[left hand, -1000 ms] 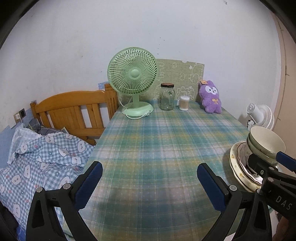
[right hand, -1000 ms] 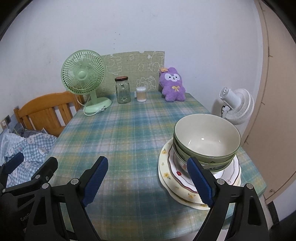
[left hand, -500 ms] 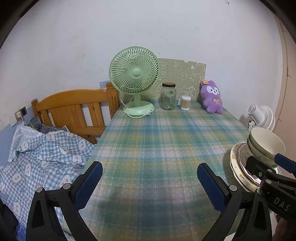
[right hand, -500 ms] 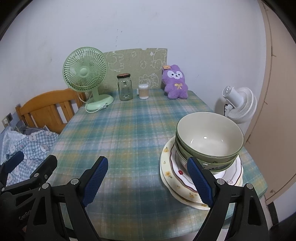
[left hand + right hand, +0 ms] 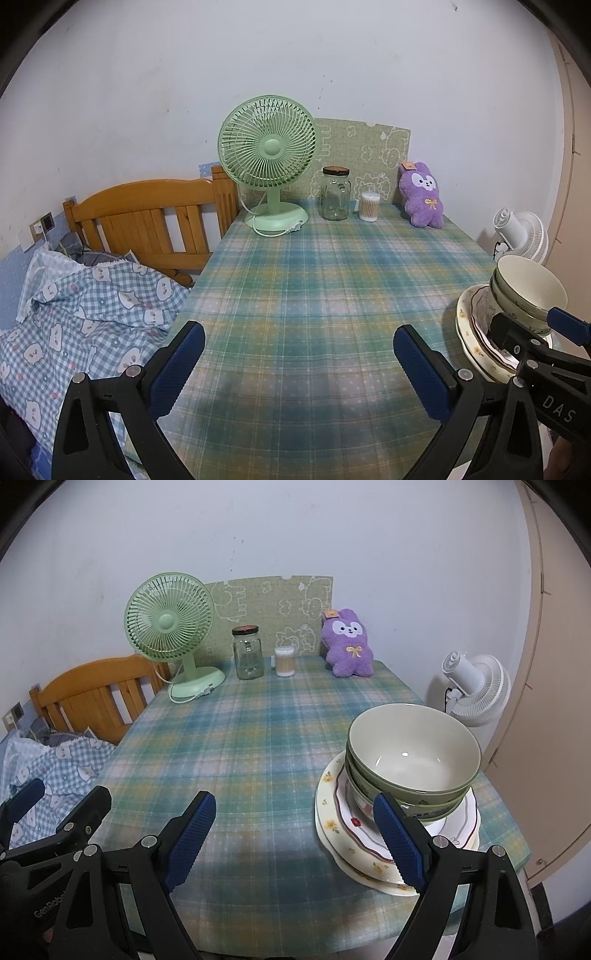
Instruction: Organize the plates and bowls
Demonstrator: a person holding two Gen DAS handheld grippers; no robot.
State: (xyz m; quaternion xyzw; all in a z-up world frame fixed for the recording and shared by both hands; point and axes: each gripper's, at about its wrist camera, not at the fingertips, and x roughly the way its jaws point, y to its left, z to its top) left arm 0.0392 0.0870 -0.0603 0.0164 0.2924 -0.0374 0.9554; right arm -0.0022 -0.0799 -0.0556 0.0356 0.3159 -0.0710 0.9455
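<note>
A stack of green-rimmed bowls [image 5: 413,764] sits on a stack of floral plates [image 5: 343,834] at the near right corner of the plaid table [image 5: 258,738]. The bowls [image 5: 528,291] and plates [image 5: 471,332] also show at the right edge of the left wrist view. My right gripper [image 5: 295,845] is open and empty, low over the table's front edge, its right finger just in front of the plates. My left gripper [image 5: 299,369] is open and empty over the near left part of the table [image 5: 314,295].
A green desk fan [image 5: 267,162], a glass jar [image 5: 335,194], a cotton swab tub [image 5: 369,206] and a purple plush [image 5: 423,199] stand along the table's far edge. A wooden bed frame [image 5: 147,218] and checked bedding [image 5: 74,306] lie left. A white fan [image 5: 472,686] stands right.
Both grippers have drawn back and slightly up, so the far objects look smaller. Both stay open. The stack has not moved.
</note>
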